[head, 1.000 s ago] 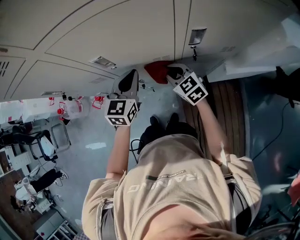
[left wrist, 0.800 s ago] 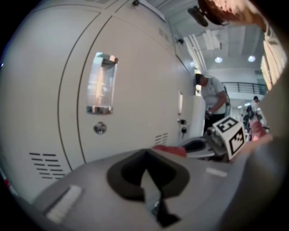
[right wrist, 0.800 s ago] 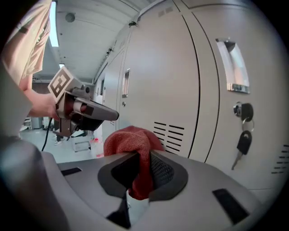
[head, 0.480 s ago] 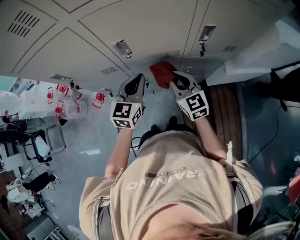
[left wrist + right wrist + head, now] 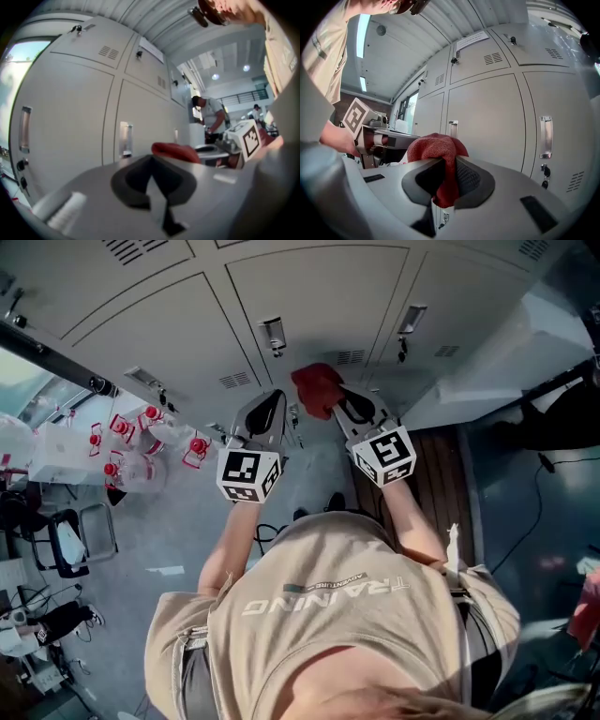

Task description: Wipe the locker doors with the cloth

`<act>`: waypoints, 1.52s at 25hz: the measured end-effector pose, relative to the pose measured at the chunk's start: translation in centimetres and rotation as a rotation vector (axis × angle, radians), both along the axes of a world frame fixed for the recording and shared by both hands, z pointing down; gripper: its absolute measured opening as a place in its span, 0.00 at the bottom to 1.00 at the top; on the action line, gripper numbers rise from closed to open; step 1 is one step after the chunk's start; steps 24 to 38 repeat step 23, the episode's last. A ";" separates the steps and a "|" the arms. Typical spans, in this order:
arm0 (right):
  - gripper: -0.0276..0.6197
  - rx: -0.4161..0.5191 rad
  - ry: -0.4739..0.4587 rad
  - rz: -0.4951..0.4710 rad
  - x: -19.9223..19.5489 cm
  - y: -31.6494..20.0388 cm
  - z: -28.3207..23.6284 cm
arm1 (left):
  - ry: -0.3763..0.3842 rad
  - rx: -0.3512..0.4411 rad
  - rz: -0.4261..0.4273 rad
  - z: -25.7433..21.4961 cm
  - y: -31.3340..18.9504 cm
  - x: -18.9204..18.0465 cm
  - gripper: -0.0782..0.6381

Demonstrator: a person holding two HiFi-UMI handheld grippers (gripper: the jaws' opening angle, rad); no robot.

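Grey locker doors point(image 5: 319, 296) fill the top of the head view, each with a metal handle point(image 5: 273, 334) and a vent. My right gripper point(image 5: 339, 401) is shut on a red cloth point(image 5: 317, 388), which it holds up at the lower part of a door, near a vent. I cannot tell whether the cloth touches the door. In the right gripper view the cloth point(image 5: 436, 147) bunches out between the jaws of the right gripper point(image 5: 446, 163). My left gripper point(image 5: 266, 412) hovers just left of it, shut on nothing. The left gripper point(image 5: 151, 160) view shows the cloth point(image 5: 174, 151) beyond it.
Several red-capped bottles point(image 5: 141, 442) stand on the floor at the left, beside a chair point(image 5: 70, 540). A wooden bench point(image 5: 441, 474) and a white panel point(image 5: 487, 362) lie at the right. A person point(image 5: 206, 115) stands far off in the left gripper view.
The head view has tilted upward, so more of the locker doors shows. Both grippers stay side by side at the lockers' lower part, with the cloth still held in the right one.
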State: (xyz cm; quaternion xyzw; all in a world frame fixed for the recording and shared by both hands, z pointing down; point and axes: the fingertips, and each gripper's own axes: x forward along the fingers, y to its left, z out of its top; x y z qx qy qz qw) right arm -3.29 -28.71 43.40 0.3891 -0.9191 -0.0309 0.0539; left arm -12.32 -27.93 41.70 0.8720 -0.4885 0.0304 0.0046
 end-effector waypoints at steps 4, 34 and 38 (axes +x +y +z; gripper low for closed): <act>0.11 0.003 -0.012 0.031 -0.6 1.1 -0.1 | 0.023 -0.003 0.027 0.3 2.0 -0.4 0.12; 0.11 0.045 -0.012 0.127 -2.3 4.7 -0.1 | 0.076 -0.009 0.069 1.6 4.6 -3.1 0.12; 0.11 0.045 -0.012 0.127 -2.3 4.7 -0.1 | 0.076 -0.009 0.069 1.6 4.6 -3.1 0.12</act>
